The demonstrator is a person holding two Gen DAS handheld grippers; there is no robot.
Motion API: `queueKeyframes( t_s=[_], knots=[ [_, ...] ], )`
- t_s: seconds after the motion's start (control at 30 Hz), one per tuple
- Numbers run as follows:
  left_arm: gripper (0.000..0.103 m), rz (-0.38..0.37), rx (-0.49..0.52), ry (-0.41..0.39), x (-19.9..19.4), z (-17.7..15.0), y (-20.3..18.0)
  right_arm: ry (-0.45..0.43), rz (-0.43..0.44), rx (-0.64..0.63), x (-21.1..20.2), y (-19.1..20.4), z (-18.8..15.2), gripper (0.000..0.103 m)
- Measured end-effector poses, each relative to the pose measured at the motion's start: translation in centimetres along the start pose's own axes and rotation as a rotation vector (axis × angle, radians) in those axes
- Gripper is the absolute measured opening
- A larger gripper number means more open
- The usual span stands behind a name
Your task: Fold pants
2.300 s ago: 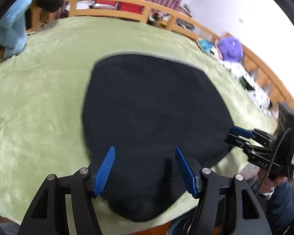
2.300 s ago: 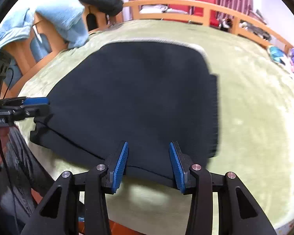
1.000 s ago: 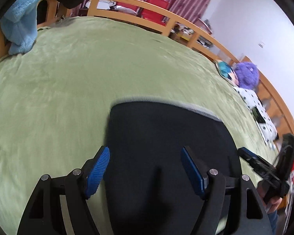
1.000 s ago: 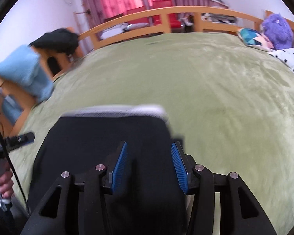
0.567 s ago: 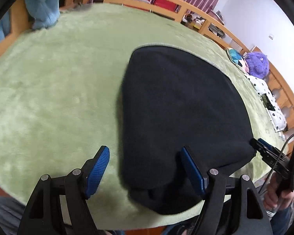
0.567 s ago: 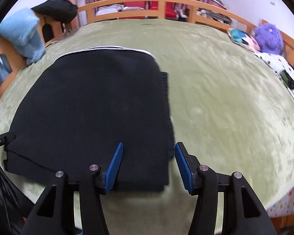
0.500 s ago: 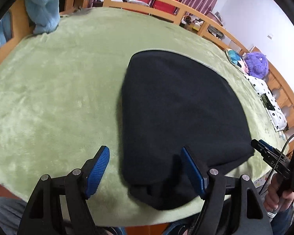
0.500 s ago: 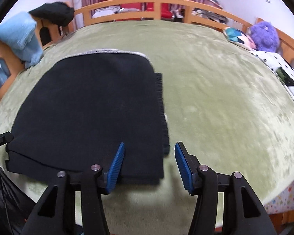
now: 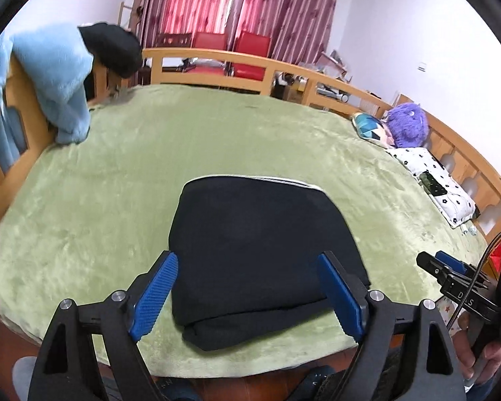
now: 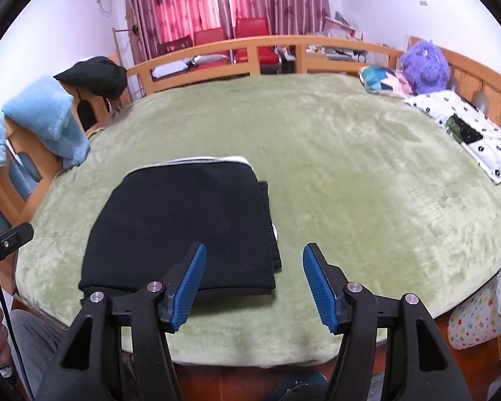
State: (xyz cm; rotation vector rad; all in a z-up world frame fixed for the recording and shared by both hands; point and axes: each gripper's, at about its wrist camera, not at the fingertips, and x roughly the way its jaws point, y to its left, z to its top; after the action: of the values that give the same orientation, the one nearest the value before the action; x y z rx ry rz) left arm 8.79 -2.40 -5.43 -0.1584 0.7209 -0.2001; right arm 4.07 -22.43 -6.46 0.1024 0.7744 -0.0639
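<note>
The black pants (image 9: 260, 247) (image 10: 183, 227) lie folded into a flat, roughly square stack near the front edge of the green bed cover (image 9: 117, 173) (image 10: 367, 183), a pale waistband showing along the far edge. My left gripper (image 9: 247, 295) hovers above and in front of the stack, its jaws opening with nothing pinched between the blue pads. My right gripper (image 10: 252, 289) hangs over the stack's front right corner, jaws also opening and free of cloth. In the left wrist view the right gripper (image 9: 451, 270) shows at the far right, held in a hand.
A wooden bed rail (image 9: 217, 60) (image 10: 284, 46) runs round the bed. A light blue fleece (image 9: 56, 77) (image 10: 46, 113) and a dark garment (image 9: 112, 46) hang on the left rail. At the right lie a purple plush toy (image 9: 407, 123) (image 10: 424, 63), a patterned pillow (image 10: 380, 80) and a spotted white quilt (image 10: 471, 133).
Both grippers pulled back and rose from the pants, so the stack looks smaller and farther. Their jaws stand wider than before. The pants stay flat on the bed.
</note>
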Motion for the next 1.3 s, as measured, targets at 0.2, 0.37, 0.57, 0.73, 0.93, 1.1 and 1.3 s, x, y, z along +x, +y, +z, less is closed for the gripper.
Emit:
queueKeyframes(
  t_s=[0.2,0.37,0.57,0.73,0.93,1.1,1.3],
  knots=[
    [0.085,-0.002,0.006,-0.020,-2.0,-0.4,-1.5,-0.041,-0.030,-0.012,-3.3,-0.2,-0.2,0.093],
    [0.085,0.006,0.019,-0.027,-2.9,-0.6,-2.4,-0.066,-0.052,-0.022,-4.9,-0.1,-0.4,0.098],
    [0.090,0.023,0.029,-0.043,-3.6,-0.7,-2.9,-0.077,-0.054,-0.012,-5.6,-0.1,-0.6,0.100],
    [0.091,0.014,0.019,-0.041,-3.9,-0.6,-2.6,-0.078,-0.059,-0.013,-5.7,-0.3,-0.5,0.100],
    [0.091,0.016,0.015,-0.043,-4.1,-0.6,-2.5,-0.080,-0.066,-0.020,-6.2,-0.1,-0.5,0.100],
    [0.091,0.013,0.010,-0.042,-4.2,-0.5,-1.9,-0.078,-0.071,-0.018,-6.3,-0.1,-0.4,0.100],
    [0.091,0.010,0.006,-0.039,-4.2,-0.5,-1.8,-0.079,-0.078,-0.018,-6.3,0.0,-0.4,0.100]
  ],
)
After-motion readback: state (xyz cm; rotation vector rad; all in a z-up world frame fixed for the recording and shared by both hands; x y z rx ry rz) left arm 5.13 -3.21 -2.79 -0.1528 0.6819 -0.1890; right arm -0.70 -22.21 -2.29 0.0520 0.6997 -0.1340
